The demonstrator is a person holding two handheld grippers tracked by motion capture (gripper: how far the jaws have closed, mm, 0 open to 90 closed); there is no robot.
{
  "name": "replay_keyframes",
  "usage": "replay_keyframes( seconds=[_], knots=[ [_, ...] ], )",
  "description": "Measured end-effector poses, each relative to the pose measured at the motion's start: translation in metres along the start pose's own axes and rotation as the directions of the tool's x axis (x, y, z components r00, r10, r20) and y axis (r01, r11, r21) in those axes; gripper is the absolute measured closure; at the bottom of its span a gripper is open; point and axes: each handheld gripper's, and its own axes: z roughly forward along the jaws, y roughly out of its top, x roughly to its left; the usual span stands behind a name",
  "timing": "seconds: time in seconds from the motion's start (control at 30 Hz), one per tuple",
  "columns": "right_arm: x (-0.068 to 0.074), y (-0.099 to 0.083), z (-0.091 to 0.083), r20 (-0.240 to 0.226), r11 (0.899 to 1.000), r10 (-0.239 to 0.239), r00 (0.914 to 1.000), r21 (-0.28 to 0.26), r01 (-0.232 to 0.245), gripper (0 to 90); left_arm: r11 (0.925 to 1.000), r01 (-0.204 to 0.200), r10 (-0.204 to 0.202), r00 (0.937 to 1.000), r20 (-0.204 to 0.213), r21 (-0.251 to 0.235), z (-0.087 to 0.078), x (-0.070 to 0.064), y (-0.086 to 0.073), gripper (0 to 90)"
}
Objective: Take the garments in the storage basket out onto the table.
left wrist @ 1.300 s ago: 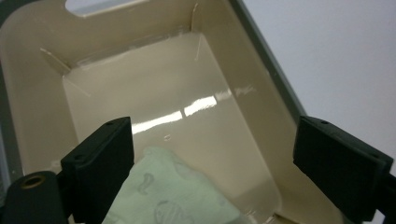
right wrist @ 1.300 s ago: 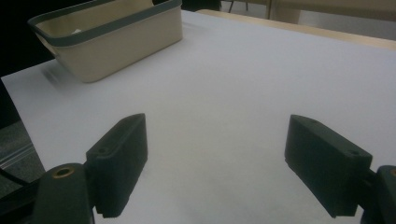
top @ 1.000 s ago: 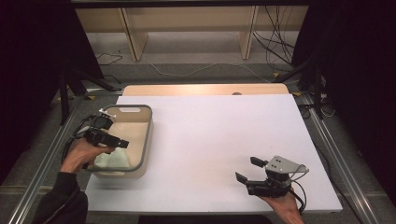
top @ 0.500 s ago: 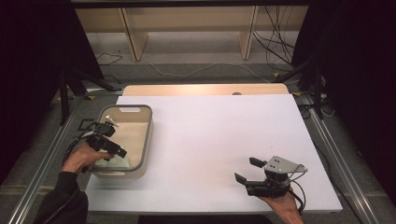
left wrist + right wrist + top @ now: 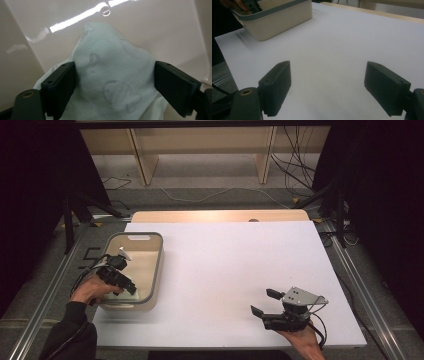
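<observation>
Left jaws spread wide, one on each side of a pale green cloth [image 5: 110, 85], neither yet pressing it. Cloth rumpled, printed with faint grey rings and curls, heaped against the glossy cream inner wall of a bin [image 5: 155, 27]. Seen from above, left gripper [image 5: 125, 286] dipped inside the bin's near end, tilted down over the near rim, held by the left hand [image 5: 91, 290] coming over the bin's near-left corner. Dark sleeve behind the hand, cable looping off the gripper toward the left.

Bin [image 5: 159, 265] cream with a grey rim, rectangular with rounded corners, standing at the table's left edge, long side running front to back. Cloth just visible there as a pale patch under the gripper.

Right jaws likewise parted, nothing between them but bare white table [image 5: 352, 45]. Right gripper [image 5: 265, 303] low over the table near the front right corner, jaws aimed left toward the bin, grey three-cornered plate on top, right hand [image 5: 300, 340] beneath it at the front edge. Far off in the right gripper view, the bin [image 5: 279, 20] at the upper left, well apart from these jaws.

Table [image 5: 240, 265] covered by a white sheet, a strip of bare wood along the far edge.
</observation>
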Motion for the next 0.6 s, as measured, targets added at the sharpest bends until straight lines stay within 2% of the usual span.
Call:
replay_keyframes(
  seconds=[0.27, 0.47, 0.53, 0.6],
  knots=[
    [0.0011, -0.0001, -0.0001, 0.006, 1.000, -0.002, 1.0000, 0.004, 0.002, 23.1, 0.9970, -0.030, 0.034, 0.9980, -0.052, 0.072, 0.0070, -0.0061, 0.0050, 25.5],
    [0.0017, 0.0000, -0.0004, 0.008, 1.000, -0.005, 1.0000, 0.001, 0.005, 23.5, 0.9956, -0.056, 0.061, 0.9960, -0.065, 0.074, 0.0072, -0.0083, 0.0048, 43.1],
    [0.0018, 0.0001, -0.0004, 0.010, 1.000, -0.006, 0.9999, 0.002, 0.006, 23.8, 0.9960, -0.070, 0.074, 0.9951, -0.067, 0.055, 0.0056, -0.0096, 0.0041, 51.5],
    [0.0018, 0.0001, -0.0001, 0.010, 1.000, -0.008, 0.9999, 0.001, 0.008, 23.9, 0.9955, -0.082, 0.085, 0.9942, -0.065, 0.047, 0.0046, -0.0100, 0.0033, 56.3]
  ],
)
